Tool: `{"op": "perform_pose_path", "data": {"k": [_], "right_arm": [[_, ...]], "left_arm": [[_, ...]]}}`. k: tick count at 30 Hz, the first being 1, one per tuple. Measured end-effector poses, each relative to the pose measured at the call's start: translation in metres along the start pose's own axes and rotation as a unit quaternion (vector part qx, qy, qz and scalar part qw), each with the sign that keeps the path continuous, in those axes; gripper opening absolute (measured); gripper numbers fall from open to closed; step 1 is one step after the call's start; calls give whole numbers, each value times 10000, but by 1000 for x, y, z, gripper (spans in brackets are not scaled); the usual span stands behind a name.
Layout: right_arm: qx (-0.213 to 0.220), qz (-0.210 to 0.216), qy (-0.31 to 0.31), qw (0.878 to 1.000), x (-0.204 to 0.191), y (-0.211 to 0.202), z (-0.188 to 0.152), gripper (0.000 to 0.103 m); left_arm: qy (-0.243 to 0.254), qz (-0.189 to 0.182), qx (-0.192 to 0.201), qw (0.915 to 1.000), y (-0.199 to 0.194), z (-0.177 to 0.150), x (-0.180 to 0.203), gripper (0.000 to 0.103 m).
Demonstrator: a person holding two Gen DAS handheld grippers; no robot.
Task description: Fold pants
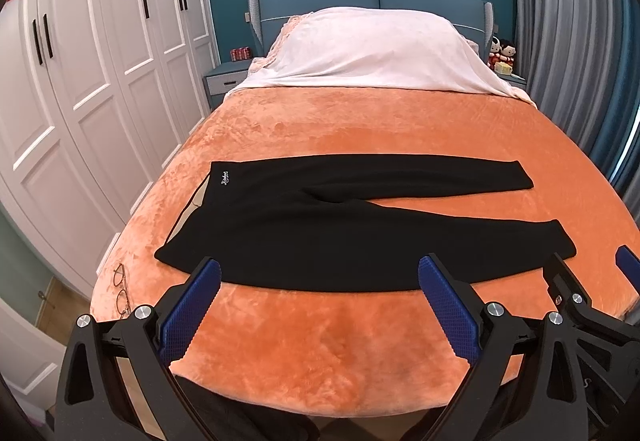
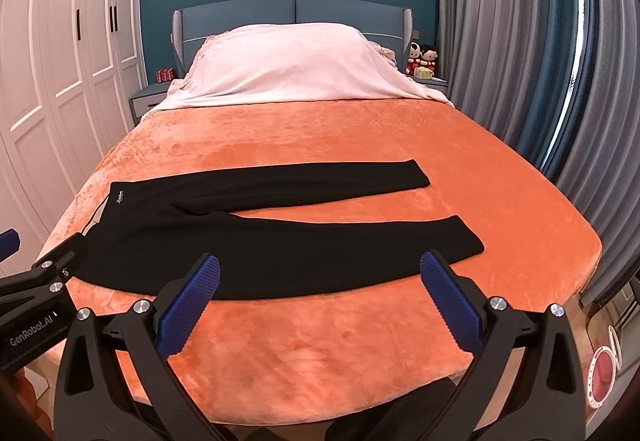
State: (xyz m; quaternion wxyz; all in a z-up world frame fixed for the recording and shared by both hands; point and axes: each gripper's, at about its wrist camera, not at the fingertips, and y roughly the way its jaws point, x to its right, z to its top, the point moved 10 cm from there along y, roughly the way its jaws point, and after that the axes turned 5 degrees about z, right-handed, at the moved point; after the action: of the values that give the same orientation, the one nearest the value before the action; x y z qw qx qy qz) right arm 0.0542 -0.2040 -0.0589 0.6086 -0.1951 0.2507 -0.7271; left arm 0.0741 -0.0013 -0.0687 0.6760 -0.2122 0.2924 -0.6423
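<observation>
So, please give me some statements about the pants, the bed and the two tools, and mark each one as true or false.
1. The black pants lie spread flat on the orange blanket. True.
2. The waistband points to the right side of the bed. False: it is at the left, and the leg ends point right.
3. The left tool is open and holds nothing. True.
4. The right tool is shut on a pant leg. False: it is open and grips nothing.
5. A pair of glasses lies on the blanket near its left edge. True.
6. The two legs are already folded one over the other. False: they lie apart, with blanket showing between them.
</observation>
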Motion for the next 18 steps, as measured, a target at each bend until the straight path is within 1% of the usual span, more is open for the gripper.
{"op": "perform_pose_path", "data": {"k": [18], "right_arm": [[11,18,12,10000,1,1,-1,98]], "left_arm": [[8,-11,-14,10000,3,-2,0,97]]}}
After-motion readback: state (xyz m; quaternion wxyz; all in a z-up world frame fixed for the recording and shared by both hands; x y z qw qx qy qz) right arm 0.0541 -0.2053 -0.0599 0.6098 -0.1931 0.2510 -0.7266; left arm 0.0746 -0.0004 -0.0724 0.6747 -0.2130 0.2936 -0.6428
